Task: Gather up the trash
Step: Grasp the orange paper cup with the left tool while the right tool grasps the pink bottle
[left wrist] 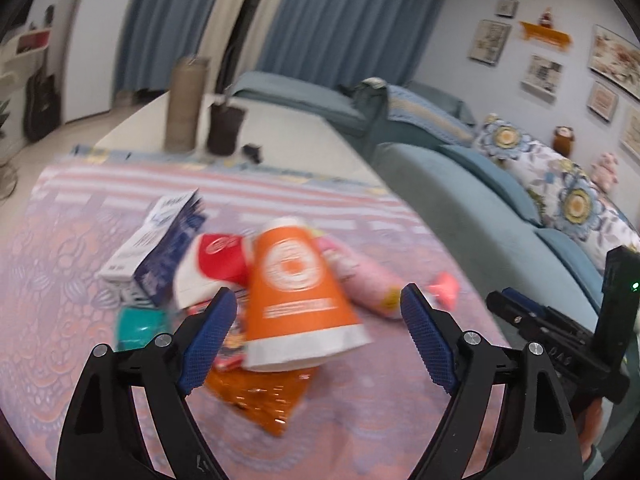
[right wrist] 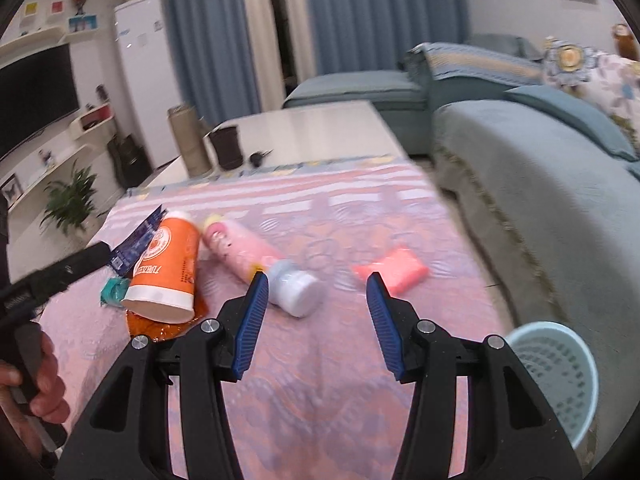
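Both grippers are lining up over the litter on the pink tabletop. Left gripper (left wrist: 316,312), jaws wide apart and empty, faces the orange cup (left wrist: 298,296) lying on its side. Right gripper (right wrist: 316,312), jaws apart and empty, aims near the pink bottle (right wrist: 256,258). Looks like the reach step. Next: drop, close on one piece, carry to the blue basket (right wrist: 560,380).

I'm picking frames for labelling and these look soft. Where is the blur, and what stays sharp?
Left wrist view: motion blur smears the orange cup, the carton and the sofa; the left gripper is crisp. Right wrist view: the pink bottle, the table edge and the sofa are smeared; the right gripper stays sharp. Both bend straight lines at the rim.
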